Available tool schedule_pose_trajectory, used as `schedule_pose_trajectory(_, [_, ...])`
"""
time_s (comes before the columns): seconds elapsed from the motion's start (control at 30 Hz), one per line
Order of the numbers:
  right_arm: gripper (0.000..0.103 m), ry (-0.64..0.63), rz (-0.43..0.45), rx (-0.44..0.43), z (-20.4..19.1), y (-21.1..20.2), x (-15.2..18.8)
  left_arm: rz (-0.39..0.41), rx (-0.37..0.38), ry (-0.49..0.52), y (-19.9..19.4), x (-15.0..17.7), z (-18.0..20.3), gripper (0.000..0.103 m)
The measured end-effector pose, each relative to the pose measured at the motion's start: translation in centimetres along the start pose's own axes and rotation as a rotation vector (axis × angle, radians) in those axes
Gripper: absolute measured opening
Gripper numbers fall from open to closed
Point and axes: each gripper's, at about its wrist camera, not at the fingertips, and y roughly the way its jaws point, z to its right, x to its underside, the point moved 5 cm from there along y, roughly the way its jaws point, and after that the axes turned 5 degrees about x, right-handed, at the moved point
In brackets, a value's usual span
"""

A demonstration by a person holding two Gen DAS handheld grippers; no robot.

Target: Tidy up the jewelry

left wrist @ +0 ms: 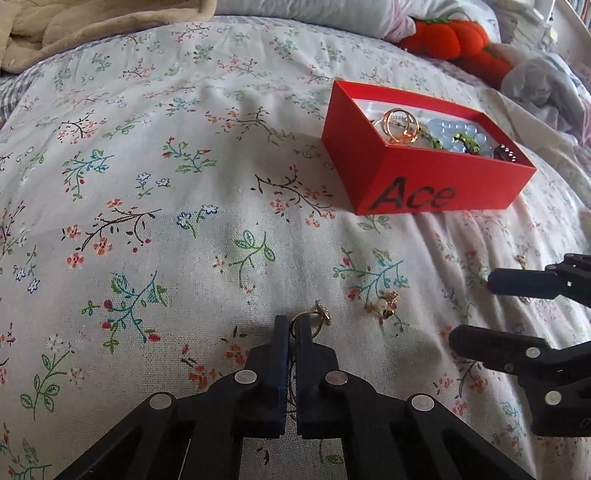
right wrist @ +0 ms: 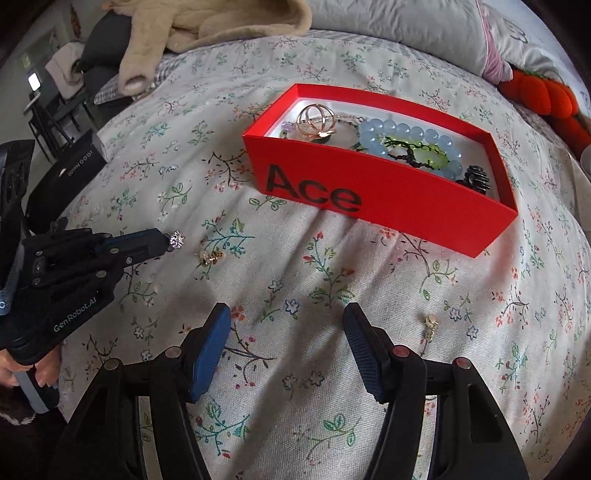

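Note:
My left gripper (left wrist: pixel 293 325) is shut on a gold ring (left wrist: pixel 314 316) with a sparkly flower top, just above the floral bedspread; the ring also shows in the right wrist view (right wrist: pixel 176 240) at the left gripper's tip (right wrist: pixel 162 238). A small gold and pearl earring (left wrist: pixel 384 306) lies on the bed to its right, seen too in the right wrist view (right wrist: pixel 211 256). Another small gold piece (right wrist: pixel 430 325) lies right of my right gripper (right wrist: pixel 288 317), which is open and empty. The red "Ace" box (right wrist: pixel 369 199) (left wrist: pixel 436 188) holds a blue bead bracelet (right wrist: pixel 410 136), gold rings (right wrist: pixel 316 118) and other pieces.
A beige blanket (right wrist: pixel 207 22) and pillows (right wrist: pixel 406 26) lie at the far end of the bed. An orange plush pumpkin (left wrist: pixel 458 37) sits at the far right. A black box (right wrist: pixel 62 177) lies at the bed's left edge.

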Motion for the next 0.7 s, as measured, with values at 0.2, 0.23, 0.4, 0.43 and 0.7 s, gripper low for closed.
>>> schedule_pose_trajectory(0.2, [0.066, -0.039, -0.005, -0.030, -2.4, 1.1, -0.2, 0.010, 0.005, -0.022, -0.9, 0.1, -0.5, 0.000])
schedule_pose_trajectory(0.23, [0.065, -0.045, -0.002, -0.029, -2.7, 1.3, -0.3, 0.009, 0.011, -0.030, -1.1, 0.2, -0.6, 0.000])
schedule_pose_trajectory(0.4, [0.057, -0.069, 0.028, -0.028, -3.9, 1.9, -0.9, 0.007, 0.008, -0.052, -1.4, 0.3, -1.1, 0.000])
schedule_pose_trajectory(0.43, [0.053, -0.076, 0.036, -0.027, -4.1, 1.9, -1.1, 0.007, 0.010, -0.054, -1.4, 0.4, -1.1, 0.000])
schedule_pose_trajectory(0.7, [0.037, -0.111, 0.067, -0.022, -5.1, 2.3, -1.9, 0.002, 0.012, -0.063, -1.7, 0.6, -1.4, 0.000])
